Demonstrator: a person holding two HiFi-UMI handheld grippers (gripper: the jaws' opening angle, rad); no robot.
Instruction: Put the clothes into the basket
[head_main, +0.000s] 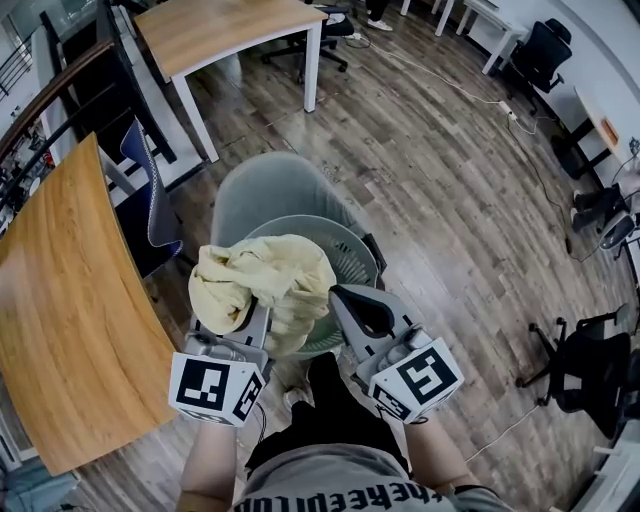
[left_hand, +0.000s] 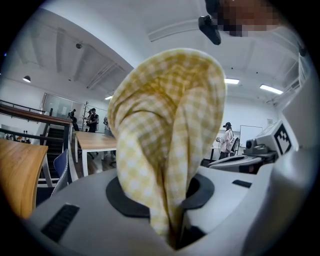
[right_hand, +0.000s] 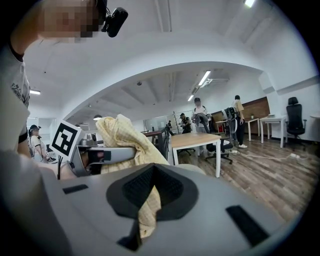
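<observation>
A yellow checked cloth (head_main: 262, 288) is bunched up over the near rim of a grey-green slotted basket (head_main: 357, 258). The basket stands on a grey chair seat (head_main: 270, 190). My left gripper (head_main: 258, 315) is shut on the cloth's left part, and in the left gripper view the fabric (left_hand: 170, 140) rises out of the pinched jaws (left_hand: 176, 220). My right gripper (head_main: 345, 300) is shut on a thin strip of the same cloth (right_hand: 147, 210) at the bundle's right side. The bundle (right_hand: 122, 137) and the left gripper (right_hand: 100, 155) show in the right gripper view.
A curved wooden table (head_main: 70, 320) runs along the left, with a blue chair (head_main: 150, 190) beside it. A rectangular wooden table (head_main: 230, 30) stands beyond the basket. Black office chairs (head_main: 590, 360) and a floor cable (head_main: 470, 90) are at the right. Several people stand far off.
</observation>
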